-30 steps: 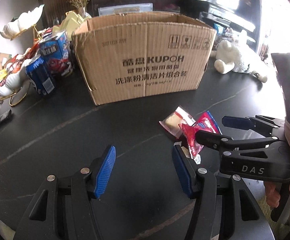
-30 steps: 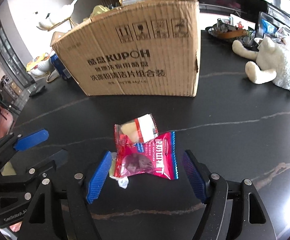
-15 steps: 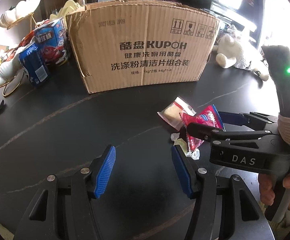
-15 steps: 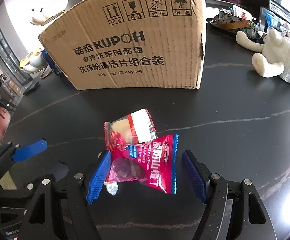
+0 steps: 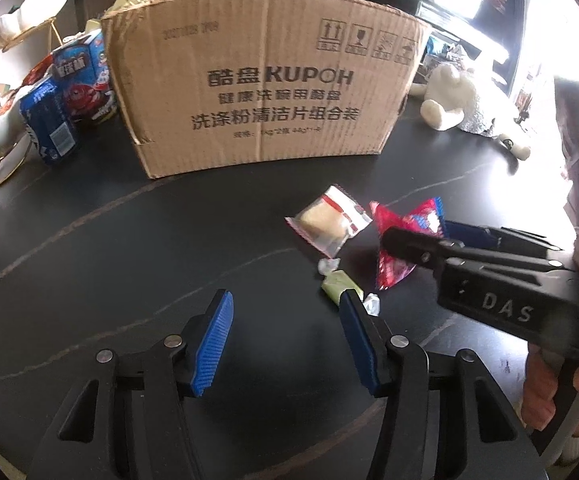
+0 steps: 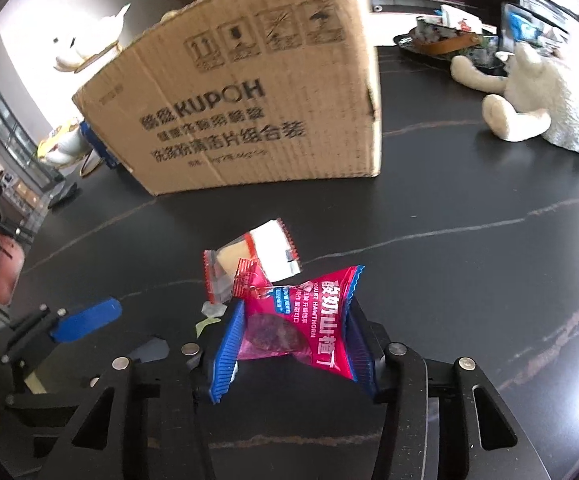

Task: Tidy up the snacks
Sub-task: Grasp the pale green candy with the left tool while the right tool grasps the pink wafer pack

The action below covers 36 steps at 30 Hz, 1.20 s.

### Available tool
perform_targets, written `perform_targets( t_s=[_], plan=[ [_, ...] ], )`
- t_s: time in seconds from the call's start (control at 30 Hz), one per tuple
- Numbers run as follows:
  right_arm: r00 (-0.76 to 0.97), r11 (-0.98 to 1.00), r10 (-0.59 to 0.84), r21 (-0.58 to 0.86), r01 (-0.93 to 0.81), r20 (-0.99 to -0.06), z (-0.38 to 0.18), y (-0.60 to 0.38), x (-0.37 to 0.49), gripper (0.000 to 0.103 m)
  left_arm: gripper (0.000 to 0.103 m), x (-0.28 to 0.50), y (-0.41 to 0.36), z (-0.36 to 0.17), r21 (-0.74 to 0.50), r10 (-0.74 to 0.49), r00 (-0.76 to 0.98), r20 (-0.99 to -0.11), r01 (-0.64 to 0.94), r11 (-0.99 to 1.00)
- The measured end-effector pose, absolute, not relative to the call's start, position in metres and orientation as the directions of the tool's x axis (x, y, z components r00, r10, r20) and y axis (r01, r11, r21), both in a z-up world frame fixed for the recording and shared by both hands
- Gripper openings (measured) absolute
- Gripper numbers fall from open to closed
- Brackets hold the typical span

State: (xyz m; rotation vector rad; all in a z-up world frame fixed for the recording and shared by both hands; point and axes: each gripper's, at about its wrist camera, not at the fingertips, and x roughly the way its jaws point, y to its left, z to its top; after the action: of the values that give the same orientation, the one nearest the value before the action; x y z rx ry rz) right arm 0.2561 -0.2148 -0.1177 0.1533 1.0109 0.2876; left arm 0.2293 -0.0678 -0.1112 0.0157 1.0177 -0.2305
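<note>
Here the right hand-held gripper (image 6: 293,340) is clamping its blue pads on the red hawthorn snack packet (image 6: 303,320), in front of the cardboard box (image 6: 245,96) on the dark worktop (image 6: 469,264). The left hand-held gripper (image 5: 285,336) is standing wide with nothing between its pads, also in front of the box. A clear packet with a pale cake (image 5: 327,222) is lying nearer the box than the red packet, and a small green wrapped sweet (image 5: 335,284) is lying just beside the left gripper's right pad.
</note>
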Motion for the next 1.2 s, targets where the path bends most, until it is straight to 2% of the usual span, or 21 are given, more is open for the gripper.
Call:
perform_targets(
  t_s=[0.3, 0.5, 0.7, 1.2],
  plan=[
    [0.555, 0.987, 0.160, 0.119, -0.109, -0.816, -0.109, -0.223, 0.247, 0.050, 0.046, 0.234, -0.090, -0.119, -0.099, -0.189, 0.486, -0.853, 0.204, 0.974],
    [0.570, 0.991, 0.131, 0.095, -0.092, -0.811, -0.106, -0.229, 0.246, 0.050, 0.040, 0.241, -0.099, -0.127, -0.106, -0.180, 0.472, -0.863, 0.180, 0.978],
    [0.568, 0.991, 0.131, 0.105, -0.079, -0.812, -0.106, -0.233, 0.248, 0.050, 0.028, 0.242, -0.105, -0.127, -0.093, -0.171, 0.483, -0.859, 0.180, 0.979],
    [0.564, 0.989, 0.146, 0.109, -0.100, -0.813, -0.106, -0.227, 0.246, 0.050, 0.026, 0.236, -0.091, -0.109, -0.078, -0.155, 0.542, -0.826, 0.162, 0.984]
  ],
)
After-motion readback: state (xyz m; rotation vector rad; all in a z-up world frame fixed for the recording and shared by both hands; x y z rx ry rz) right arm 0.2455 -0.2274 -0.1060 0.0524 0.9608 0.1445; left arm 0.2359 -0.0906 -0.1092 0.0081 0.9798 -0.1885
